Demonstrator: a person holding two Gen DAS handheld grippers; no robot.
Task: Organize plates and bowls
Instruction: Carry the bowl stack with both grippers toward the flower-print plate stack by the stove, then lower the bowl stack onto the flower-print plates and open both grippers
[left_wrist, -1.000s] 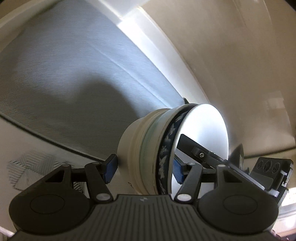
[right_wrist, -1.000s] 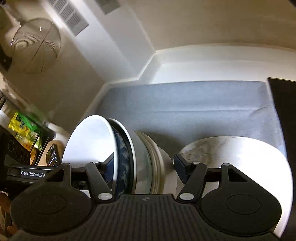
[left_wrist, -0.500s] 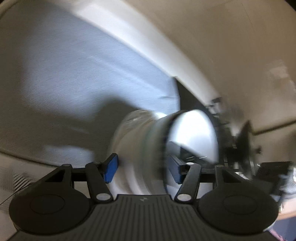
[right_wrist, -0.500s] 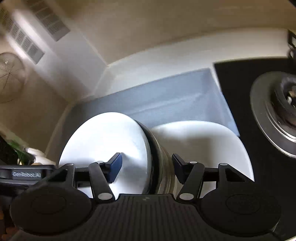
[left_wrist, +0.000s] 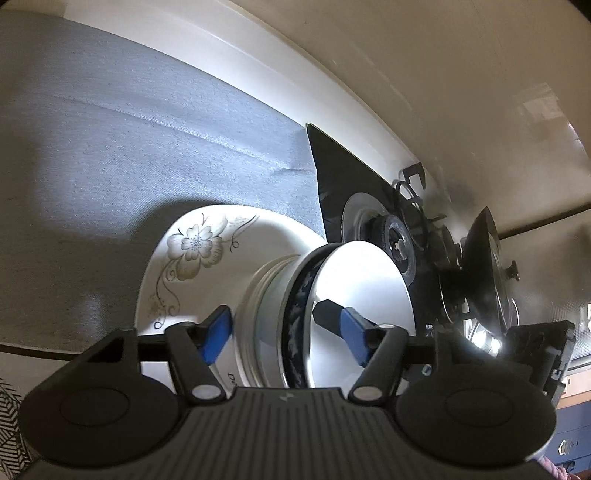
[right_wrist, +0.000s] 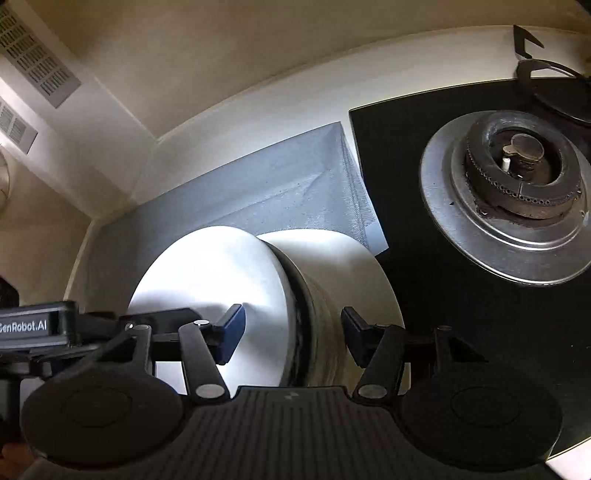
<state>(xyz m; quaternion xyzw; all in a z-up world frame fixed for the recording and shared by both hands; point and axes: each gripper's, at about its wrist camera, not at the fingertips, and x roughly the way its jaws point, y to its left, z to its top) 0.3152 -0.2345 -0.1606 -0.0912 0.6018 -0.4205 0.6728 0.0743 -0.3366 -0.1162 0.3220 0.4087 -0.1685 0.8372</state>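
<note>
Stack of bowls (left_wrist: 314, 306) hung just above flowered plate (left_wrist: 207, 258), axis tipped sideways, between both tongs: left tongs (left_wrist: 284, 332) just widened, pads looking clear; right tongs (right_wrist: 291, 332) apart, grip unclear.

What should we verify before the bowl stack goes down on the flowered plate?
1. The bowl stack sits between the left tongs, whose jaws have just been opening: ok; whether they grip it: cannot tell.
2. The right tongs, jaws just been closing, clamp the stack: ok.
3. Stack level: not ok, tilted.
4. The flowered plate lies flat on the grey mat: ok.
5. Stack clear of the stove burner: ok.
6. Stack seated on plate: cannot tell.
</note>
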